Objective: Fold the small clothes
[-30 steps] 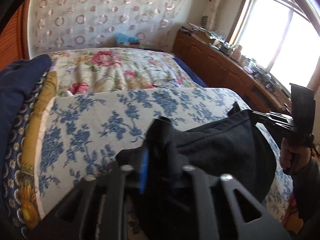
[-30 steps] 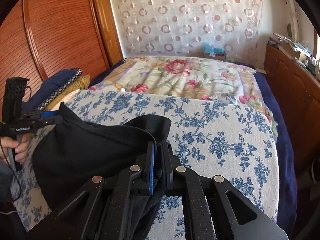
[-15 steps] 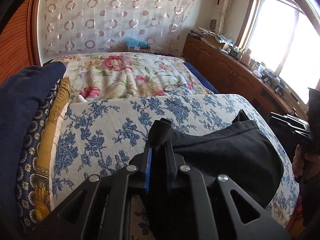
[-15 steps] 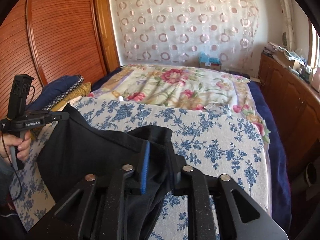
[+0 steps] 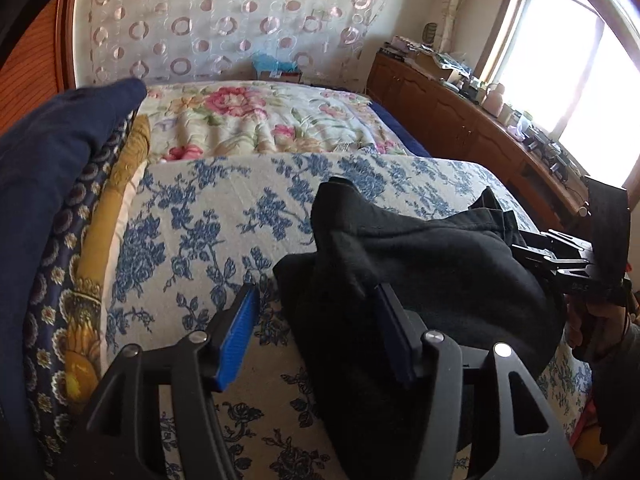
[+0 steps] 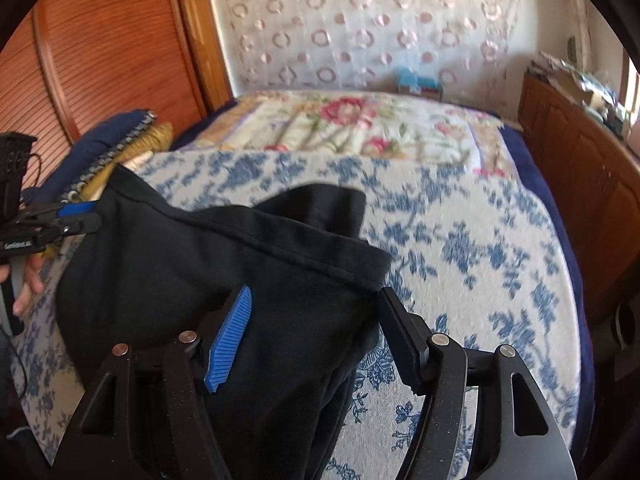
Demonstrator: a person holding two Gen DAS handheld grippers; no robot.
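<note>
A black garment (image 5: 420, 264) lies bunched on the blue-flowered bedspread (image 5: 192, 220). My left gripper (image 5: 316, 288) is at its left corner. The jaws are opening, and the cloth sags loose between them, draped against the right finger. My right gripper (image 6: 316, 290) is at the other corner of the black garment (image 6: 192, 264). Its jaws are opening too, with cloth slack between the blue pad (image 6: 232, 336) and the far finger. Each gripper also shows in the other's view: the right gripper (image 5: 560, 256) and the left gripper (image 6: 76, 216), each in a person's hand.
Folded navy and gold bedding (image 5: 60, 200) is stacked along the left of the bed. A pink-flowered quilt (image 5: 260, 120) covers the far half. A wooden cabinet (image 5: 460, 120) with clutter runs along the right under a window. A slatted wooden door (image 6: 100, 60) stands at the left.
Both grippers were shut on the garment's corners and have spread their jaws. The cloth has dropped from taut to slack onto the bedspread. Both hands came down slightly.
</note>
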